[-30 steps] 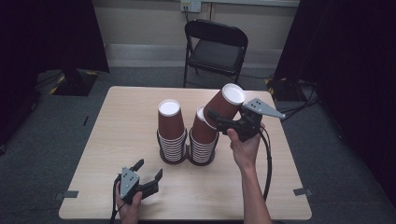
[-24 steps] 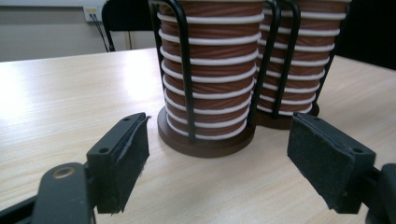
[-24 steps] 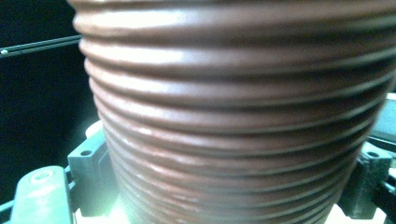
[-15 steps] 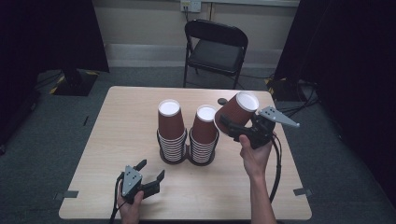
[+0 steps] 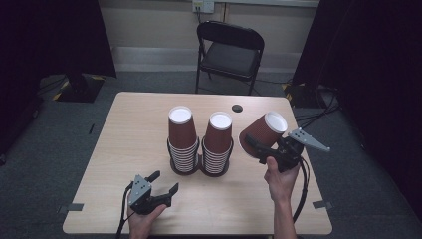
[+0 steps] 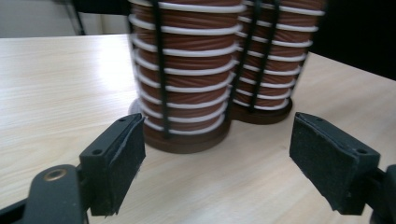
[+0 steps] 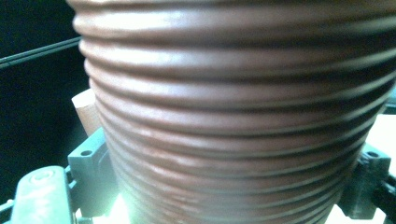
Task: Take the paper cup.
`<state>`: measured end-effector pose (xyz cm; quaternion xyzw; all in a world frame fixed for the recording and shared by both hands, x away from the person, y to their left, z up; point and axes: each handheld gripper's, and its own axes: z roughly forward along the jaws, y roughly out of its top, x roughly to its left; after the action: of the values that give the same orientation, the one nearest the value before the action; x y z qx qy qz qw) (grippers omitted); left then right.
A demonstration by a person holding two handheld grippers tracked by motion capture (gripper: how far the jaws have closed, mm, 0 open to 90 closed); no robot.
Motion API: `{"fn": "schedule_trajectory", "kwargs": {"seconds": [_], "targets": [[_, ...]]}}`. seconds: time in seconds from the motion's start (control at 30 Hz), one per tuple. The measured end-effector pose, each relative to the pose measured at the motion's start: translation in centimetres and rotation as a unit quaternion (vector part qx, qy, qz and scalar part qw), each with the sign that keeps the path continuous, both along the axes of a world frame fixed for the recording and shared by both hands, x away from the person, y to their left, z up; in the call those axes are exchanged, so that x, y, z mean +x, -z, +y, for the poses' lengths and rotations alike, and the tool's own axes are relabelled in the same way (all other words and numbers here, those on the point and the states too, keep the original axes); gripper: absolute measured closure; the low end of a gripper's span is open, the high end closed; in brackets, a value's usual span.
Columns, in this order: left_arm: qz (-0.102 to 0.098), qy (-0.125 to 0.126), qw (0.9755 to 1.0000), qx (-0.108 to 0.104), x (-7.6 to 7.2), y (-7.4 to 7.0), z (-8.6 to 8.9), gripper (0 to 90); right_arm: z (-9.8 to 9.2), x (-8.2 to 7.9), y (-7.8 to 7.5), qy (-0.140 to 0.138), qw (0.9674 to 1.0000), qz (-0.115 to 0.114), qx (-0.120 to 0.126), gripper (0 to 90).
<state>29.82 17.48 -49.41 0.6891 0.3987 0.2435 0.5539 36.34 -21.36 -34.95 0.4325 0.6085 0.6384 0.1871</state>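
Observation:
Two stacks of upside-down brown ribbed paper cups stand in black wire holders at the table's middle: a left stack and a right stack, seen close in the left gripper view as left stack and right stack. My right gripper is shut on a single brown cup, tilted in the air to the right of the stacks. That cup sits between its jaws. My left gripper rests open near the front edge, with nothing between its pads.
The light wooden table has a small dark hole near its back edge. A black folding chair stands behind the table. Cables trail from both grippers toward the front.
My right gripper has carried the single cup rightward and down, away from the top of the right stack. The left gripper has stayed still.

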Motion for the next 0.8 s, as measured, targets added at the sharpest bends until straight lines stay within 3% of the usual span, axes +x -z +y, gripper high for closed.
{"fn": "schedule_trajectory", "kwargs": {"seconds": [0.17, 0.33, 0.43, 0.57, 0.6, 0.8], "targets": [[0.000, 0.019, 0.9998, -0.010, 0.3, -0.3, -0.8, 19.8, 0.3, -0.5, 1.0, -0.009, 0.9999, 0.008, 0.001, 13.2], [-0.003, 0.041, 0.9987, -0.028, 0.4, -0.7, -1.2, 27.4, 1.3, -1.1, 2.3, -0.011, 0.9998, 0.014, -0.010, 13.0], [-0.003, 0.038, 0.9988, -0.032, 0.3, -0.7, -1.2, 28.4, 1.7, -1.3, 2.8, -0.018, 0.9997, 0.015, -0.012, 13.0], [-0.005, 0.037, 0.9989, -0.028, 0.2, -0.7, -1.2, 30.1, 2.5, -2.1, 3.9, -0.027, 0.9995, 0.019, 0.002, 13.0], [-0.004, 0.042, 0.9988, -0.023, 0.2, -0.7, -1.2, 31.7, 3.0, -2.4, 4.5, -0.040, 0.9988, 0.022, 0.019, 13.0], [-0.008, 0.058, 0.9980, -0.024, 0.0, -0.9, -1.6, 34.3, 4.1, -3.1, 6.0, -0.041, 0.9985, 0.025, 0.026, 12.9]]}}
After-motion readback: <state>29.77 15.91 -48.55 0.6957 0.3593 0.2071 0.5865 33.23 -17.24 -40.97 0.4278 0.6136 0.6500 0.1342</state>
